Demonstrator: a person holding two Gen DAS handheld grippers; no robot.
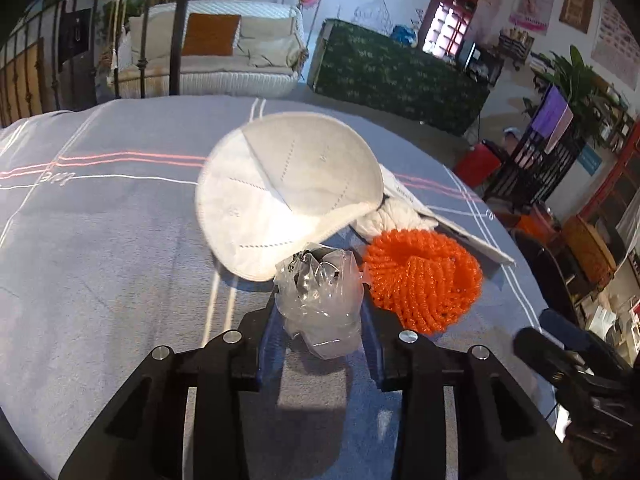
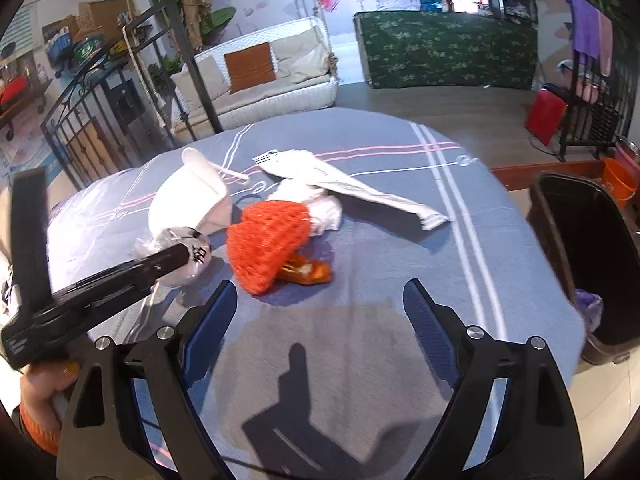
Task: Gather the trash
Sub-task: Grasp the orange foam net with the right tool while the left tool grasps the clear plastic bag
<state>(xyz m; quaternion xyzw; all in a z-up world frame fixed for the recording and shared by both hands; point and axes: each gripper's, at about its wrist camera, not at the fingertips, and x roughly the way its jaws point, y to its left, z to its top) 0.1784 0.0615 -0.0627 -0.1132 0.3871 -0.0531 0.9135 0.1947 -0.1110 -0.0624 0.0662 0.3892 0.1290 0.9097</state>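
Note:
On the blue-grey striped cloth (image 1: 100,220) lies a pile of trash. A crumpled clear plastic wrapper (image 1: 320,300) sits between the fingers of my left gripper (image 1: 320,298), which is shut on it. Just beyond lie a white face mask (image 1: 280,188), an orange foam net (image 1: 420,276) and a white tissue (image 1: 384,216). In the right wrist view, my left gripper (image 2: 176,258) comes in from the left onto the plastic wrapper (image 2: 176,240). My right gripper (image 2: 320,284) stands open and empty, short of the orange net (image 2: 268,240) and a small orange wrapper (image 2: 310,272).
A long flat white paper sleeve (image 2: 352,188) lies behind the net, next to the mask (image 2: 188,196). A dark bin (image 2: 592,248) stands off the table's right edge with something purple (image 2: 588,308) inside. A hand (image 2: 44,384) holds the left gripper's handle.

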